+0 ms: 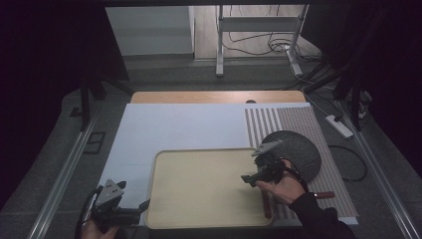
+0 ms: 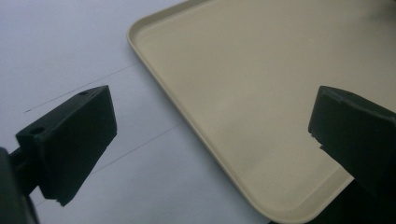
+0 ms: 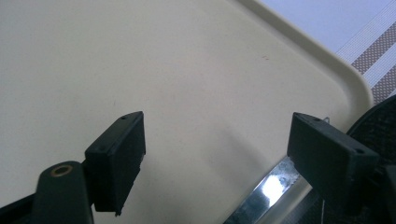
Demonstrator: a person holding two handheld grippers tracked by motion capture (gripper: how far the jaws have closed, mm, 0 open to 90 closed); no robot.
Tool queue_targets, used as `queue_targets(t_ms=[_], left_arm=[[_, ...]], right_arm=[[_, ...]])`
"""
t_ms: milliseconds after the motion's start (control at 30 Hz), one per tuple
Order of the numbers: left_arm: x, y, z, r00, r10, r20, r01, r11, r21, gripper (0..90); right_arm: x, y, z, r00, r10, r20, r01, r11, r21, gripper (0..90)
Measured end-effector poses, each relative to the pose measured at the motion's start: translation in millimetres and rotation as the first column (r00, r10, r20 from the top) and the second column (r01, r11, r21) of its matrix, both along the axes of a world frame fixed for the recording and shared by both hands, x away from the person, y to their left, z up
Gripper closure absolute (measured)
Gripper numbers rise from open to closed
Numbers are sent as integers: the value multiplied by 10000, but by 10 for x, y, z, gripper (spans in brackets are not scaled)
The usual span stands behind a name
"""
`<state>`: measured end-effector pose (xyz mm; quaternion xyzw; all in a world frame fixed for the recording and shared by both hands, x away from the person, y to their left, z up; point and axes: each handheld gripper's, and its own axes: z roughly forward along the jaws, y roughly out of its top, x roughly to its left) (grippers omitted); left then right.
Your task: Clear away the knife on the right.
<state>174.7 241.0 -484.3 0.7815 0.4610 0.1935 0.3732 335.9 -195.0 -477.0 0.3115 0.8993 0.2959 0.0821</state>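
A beige tray (image 1: 199, 199) lies on a white sheet (image 1: 174, 124) in front of me. My left gripper (image 1: 143, 205) is at the tray's near-left corner, jaws wide open; in the left gripper view (image 2: 210, 116) they straddle the tray's rim (image 2: 154, 74) with nothing held. Over the tray's right side, my right gripper (image 1: 247, 179) is open. In the right gripper view (image 3: 219, 135) its pads are apart above the bare tray (image 3: 140, 56). A shiny serrated metal blade (image 3: 264, 193) rests on the rim below the right jaw.
A dark round plate (image 1: 298, 149) sits on a striped placemat (image 1: 308, 124) just right of the tray, and its edge (image 3: 380, 121) is near my right jaw. A thin dark utensil (image 1: 267, 204) lies along the tray's right rim. A reddish-brown handle (image 1: 326, 194) pokes out past the sleeve.
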Motion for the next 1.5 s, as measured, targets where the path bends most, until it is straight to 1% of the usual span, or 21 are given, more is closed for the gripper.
queue_targets(t_ms=[200,333,633,800,867,1100,1300,1500], left_arm=[[-3,1,-1,10000,3,8,-3,10000,5,9],[-4,-2,-1,10000,-15,11,15,10000,51,9],[-3,-8,0,10000,-20,4,20,9999,111,9],[-4,-6,0,10000,-3,2,3,10000,92,9],[-4,-4,-1,10000,8,6,-8,10000,60,9],[-4,13,0,10000,95,-25,-95,9999,-61,6],[-2,51,-2,9996,268,-37,-270,9987,-427,0],[-5,52,-2,9996,276,-46,-278,9987,-430,0]], right_arm=[[-12,-22,12,10000,1,-14,-1,9999,134,158],[-31,-28,24,10000,-55,34,55,9999,132,137],[-78,-83,78,9994,-106,325,105,9999,39,106],[-97,-149,108,9986,-304,434,302,9995,40,95],[-102,-183,123,9983,-345,472,344,9994,32,93],[-140,-317,161,9967,-584,566,570,9980,261,89],[-197,-422,198,9950,-727,678,701,9968,397,88],[-253,-530,228,9928,-949,731,912,9945,523,86]])
